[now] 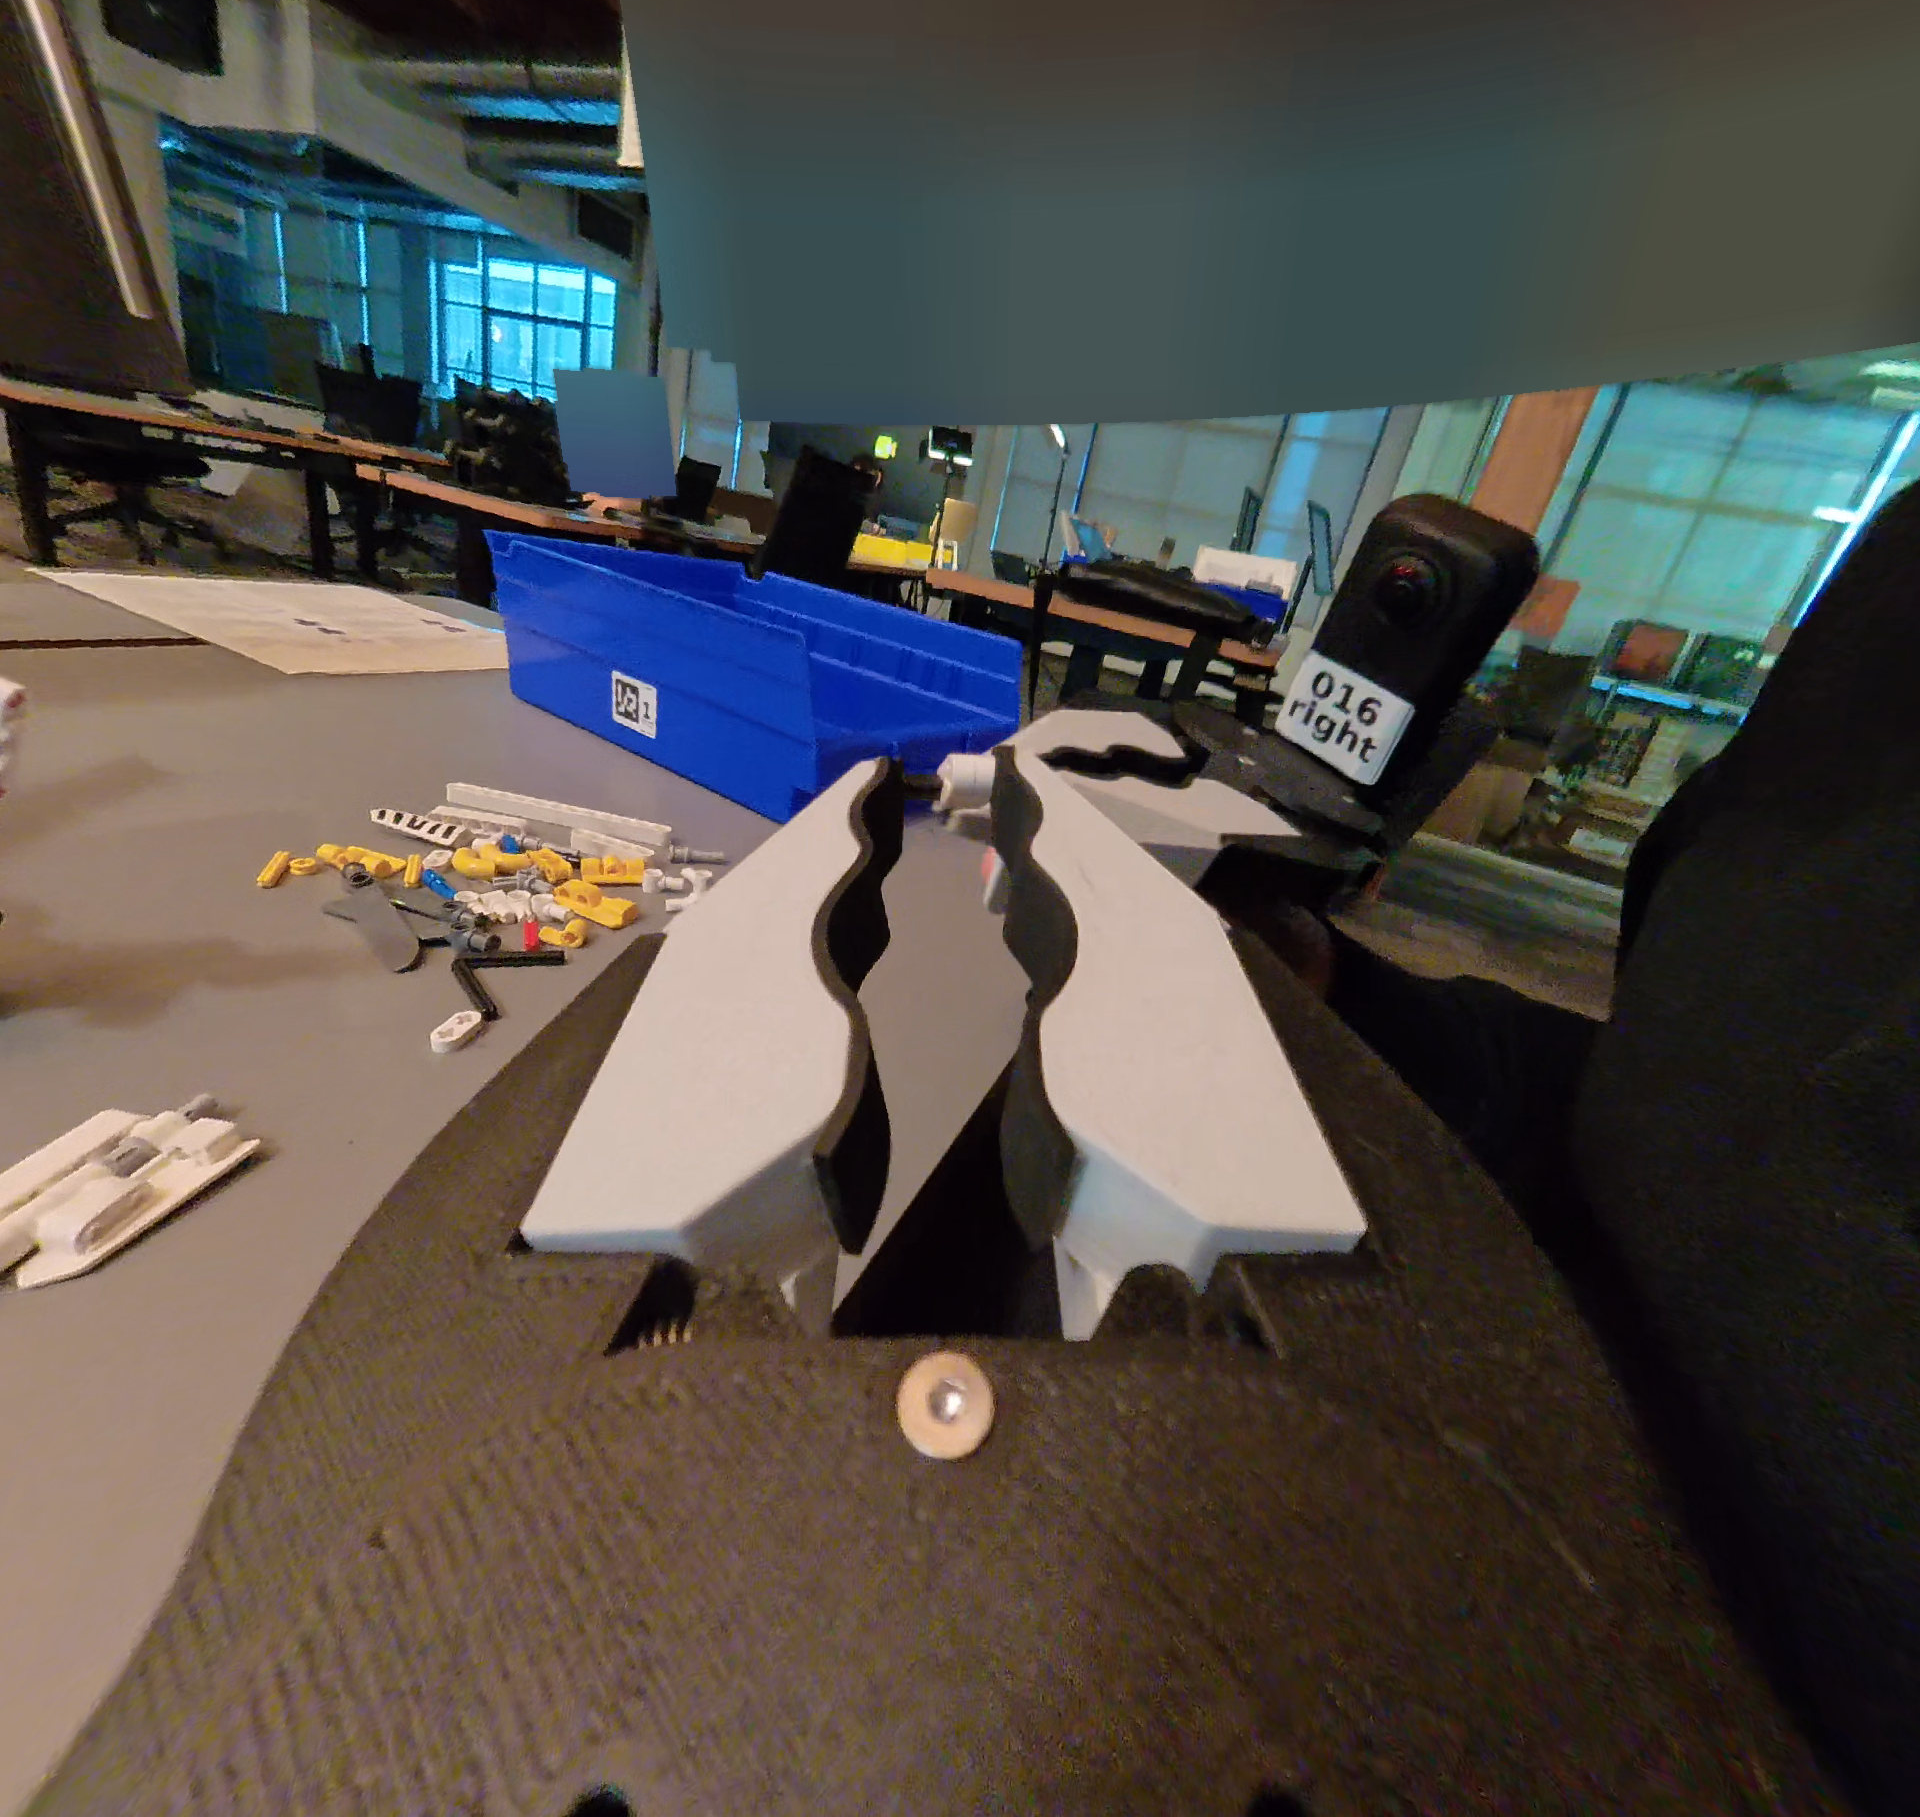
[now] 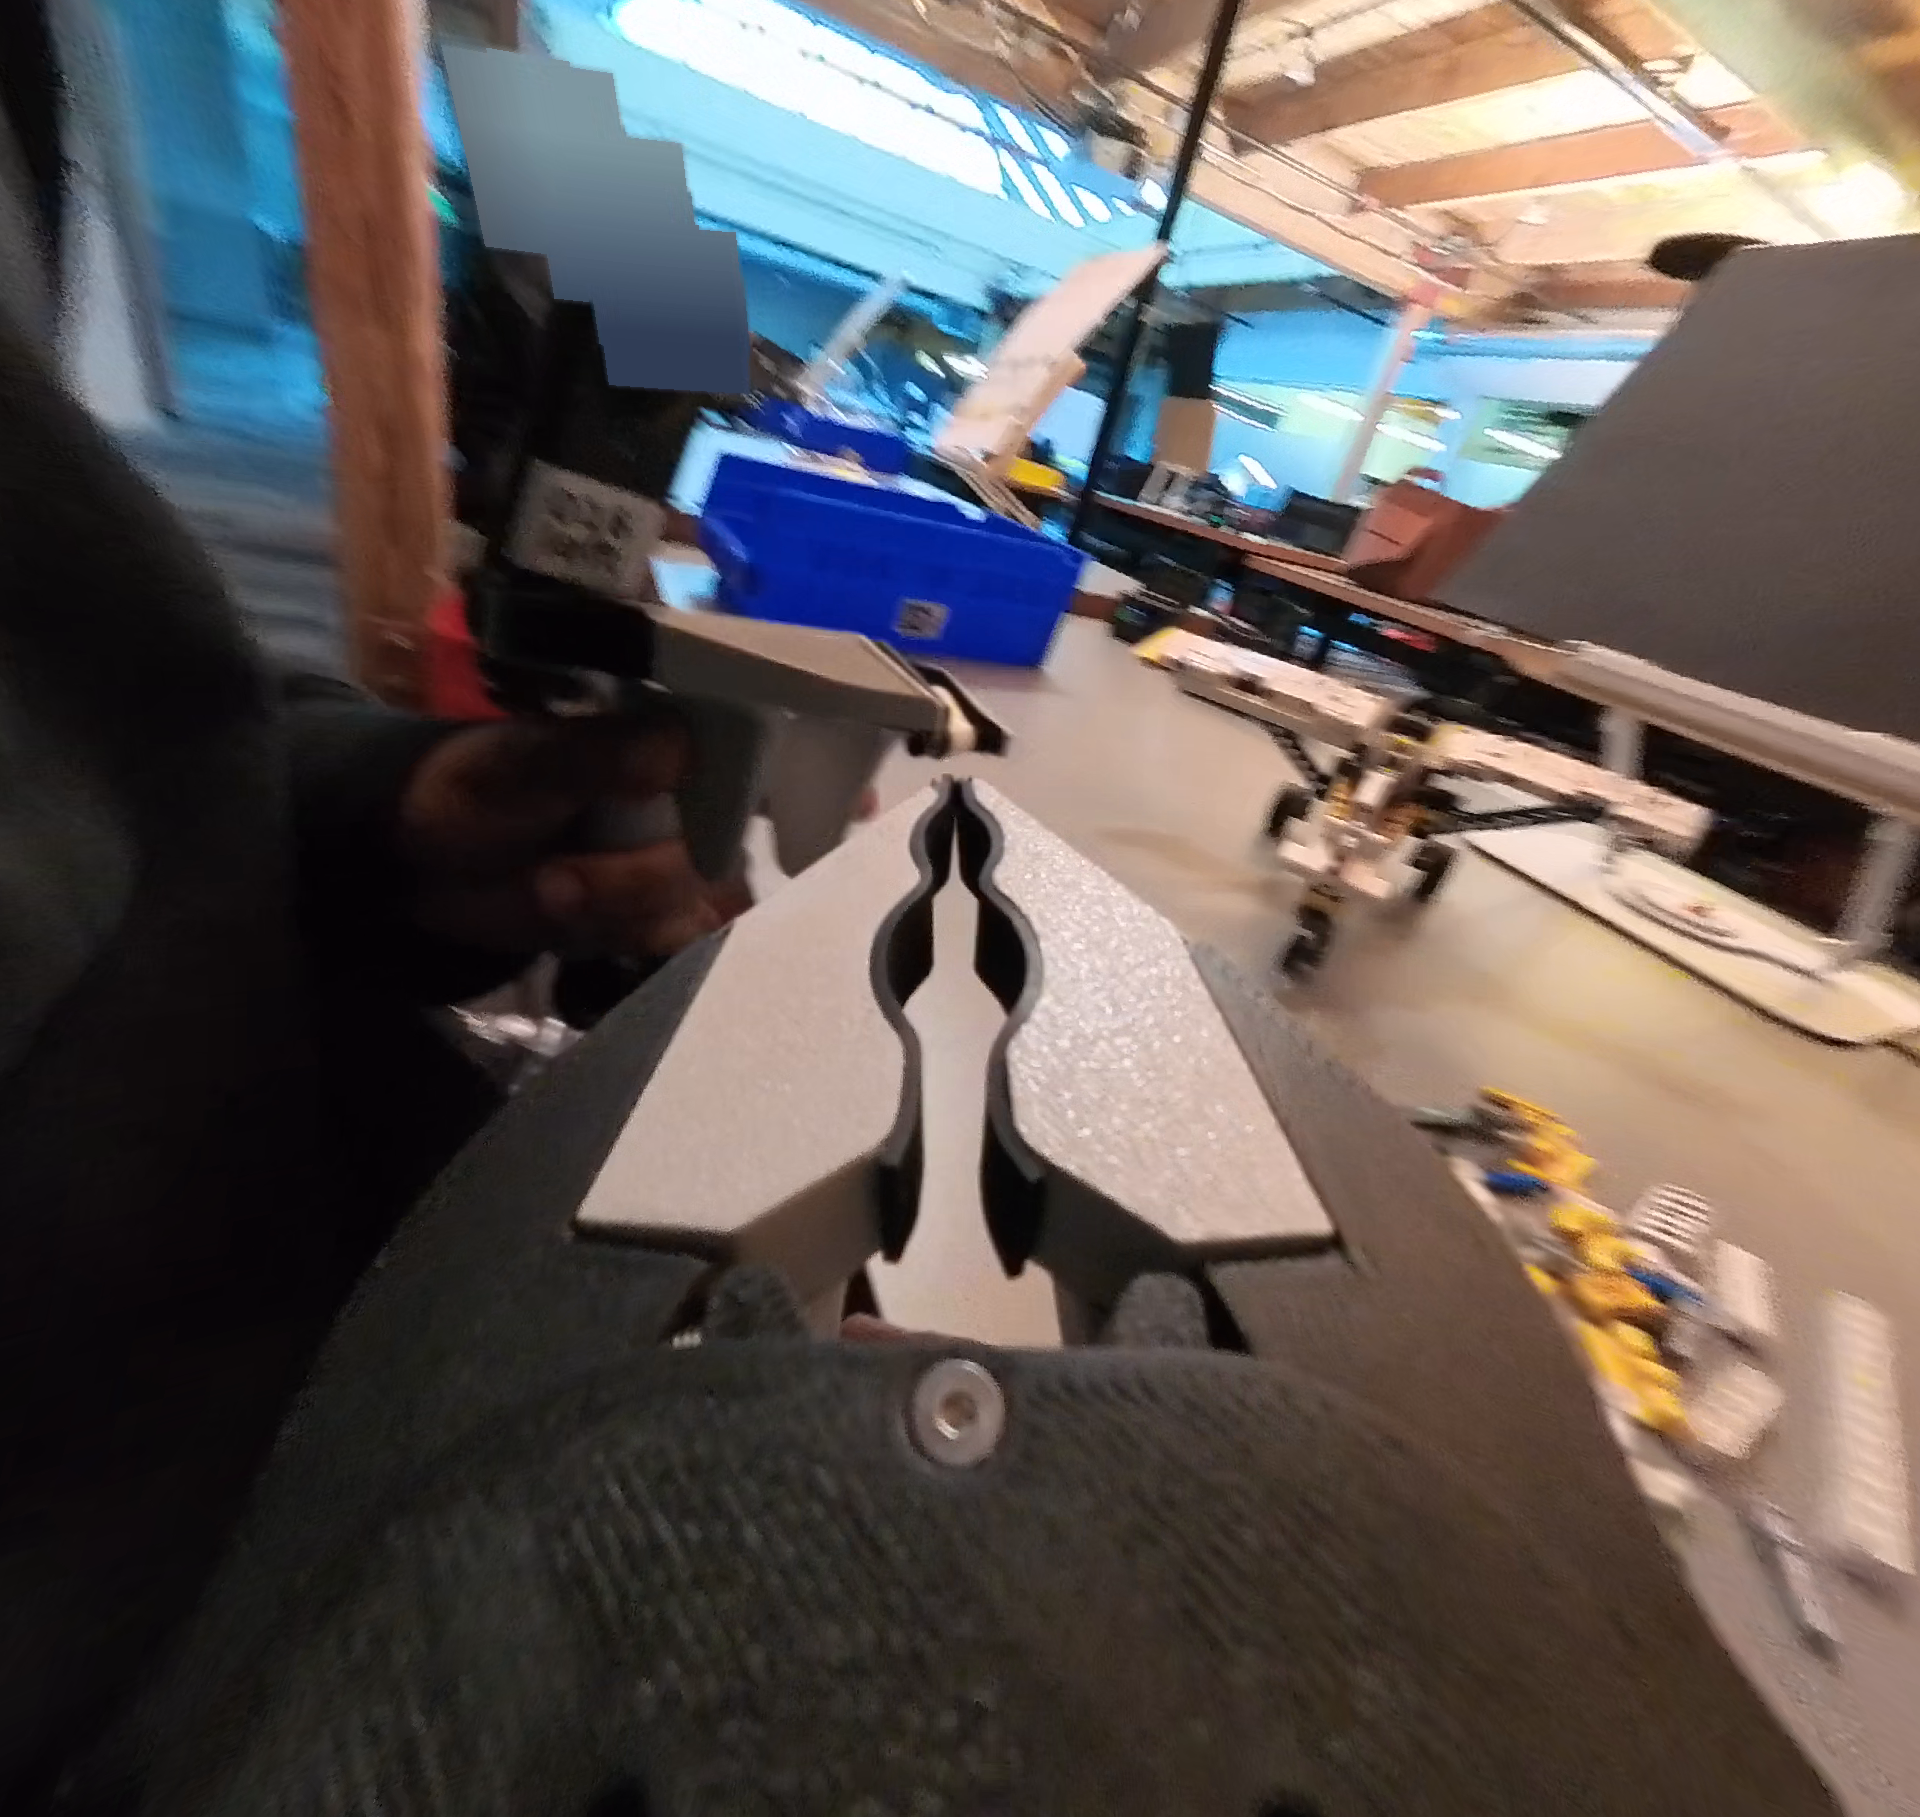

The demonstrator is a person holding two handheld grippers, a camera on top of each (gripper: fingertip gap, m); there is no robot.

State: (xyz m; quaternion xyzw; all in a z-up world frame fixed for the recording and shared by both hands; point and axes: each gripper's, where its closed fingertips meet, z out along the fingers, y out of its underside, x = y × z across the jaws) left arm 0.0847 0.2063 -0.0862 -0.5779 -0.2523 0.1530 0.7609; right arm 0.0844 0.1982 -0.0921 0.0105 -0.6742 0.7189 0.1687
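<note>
My left gripper (image 1: 945, 778) is shut on a small light grey connector piece (image 1: 968, 780), and a dark pin sticks out of the piece's left side. It holds the piece above the grey table (image 1: 156, 936). The right wrist view shows the same gripper (image 2: 961, 723) with the pale piece (image 2: 951, 718) pinched between its black pads. My right gripper (image 2: 954, 786) is shut, its tips just below the left gripper's tips, and I see nothing between its pads. It also shows in the left wrist view (image 1: 1049, 754), just behind the held piece.
A blue bin (image 1: 727, 666) stands behind the grippers. A pile of small yellow, white and grey parts (image 1: 488, 884) lies to the left, with a white assembly (image 1: 94, 1185) nearer and a paper sheet (image 1: 270, 614) farther back. A wheeled model (image 2: 1361, 832) stands on the table. Both grippers' tips are close together, under 4 cm apart.
</note>
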